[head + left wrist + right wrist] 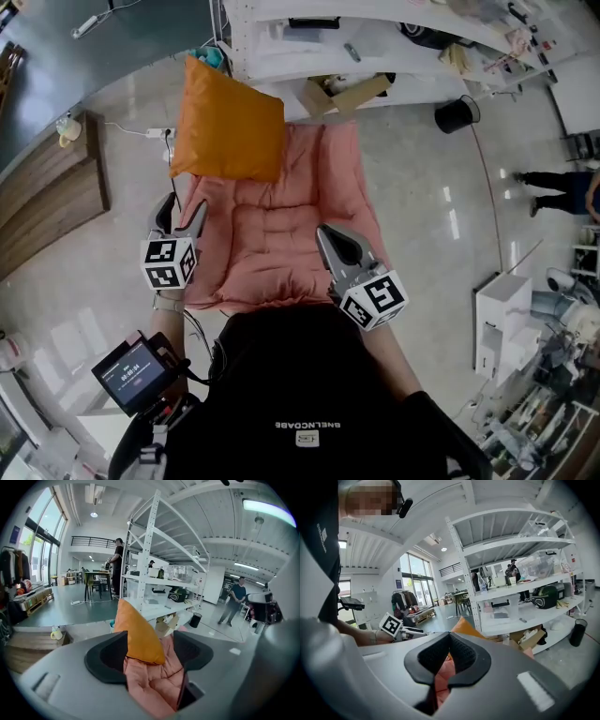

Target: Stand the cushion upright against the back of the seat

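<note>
Cushion: the orange cushion [225,122] is at the far end of the pink seat [281,234]. It stands on its lower edge and leans back, set toward the left. By the look of it, it is already propped on the seat back.
Left gripper: your left gripper [183,211] is at the seat's near left edge, well apart from the cushion. The jaws are spread wide with nothing pressed between the pads. Its own view shows the cushion and seat only beyond the gap.
Right gripper: your right gripper [330,239] is over the seat's near right part. The jaws are together, and no view shows anything pinched in them.
Risk, slump: nothing holds the cushion. The padding looks soft and quilted, so the lower edge may creep toward you and lay the cushion flat.
Risk, side slip: the cushion's left side seems to reach past the seat's left edge. A nudge there could tip it off toward the floor and the power strip [157,132].
Risk, snag: the wide left jaws are just beside the seat edge. If you drag them across the padding, you can pull the seat and shake the cushion loose.
Risk, correction: if you re-grip to centre it, a pinch at one corner will likely twist it rather than shift it.
Count: one cushion, one seat, two grippers, one power strip.
</note>
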### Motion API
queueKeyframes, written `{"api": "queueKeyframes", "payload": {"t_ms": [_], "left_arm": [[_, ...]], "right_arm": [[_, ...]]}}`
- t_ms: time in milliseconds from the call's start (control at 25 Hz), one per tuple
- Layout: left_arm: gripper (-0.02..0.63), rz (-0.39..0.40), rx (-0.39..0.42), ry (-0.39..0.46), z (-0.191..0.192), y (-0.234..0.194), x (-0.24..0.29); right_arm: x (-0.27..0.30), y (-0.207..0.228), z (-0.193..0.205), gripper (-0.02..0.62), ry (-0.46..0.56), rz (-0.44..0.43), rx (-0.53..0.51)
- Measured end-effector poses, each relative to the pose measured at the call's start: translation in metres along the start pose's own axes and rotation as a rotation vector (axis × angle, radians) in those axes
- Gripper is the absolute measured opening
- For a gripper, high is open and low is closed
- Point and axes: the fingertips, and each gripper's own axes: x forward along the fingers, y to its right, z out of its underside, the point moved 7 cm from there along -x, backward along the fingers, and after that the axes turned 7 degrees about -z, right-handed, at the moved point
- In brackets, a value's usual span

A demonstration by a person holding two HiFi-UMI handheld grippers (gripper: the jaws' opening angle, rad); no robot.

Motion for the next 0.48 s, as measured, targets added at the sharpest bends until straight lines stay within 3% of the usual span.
{"api": "queueKeyframes", "payload": {"t_ms": [240,480], "left_arm": [[0.336,-0.009,0.016,-0.076,0.016,-0.013,0.017],[0.357,-0.004,0.022,-0.153,0.030,-0.071,0.093]], "right_arm": [[-0.029,-0.025,0.003,0.006,-0.002,0.067,0.010],[0.010,-0.027,0.008,0.006,-0.044,0.148,0.026]]}}
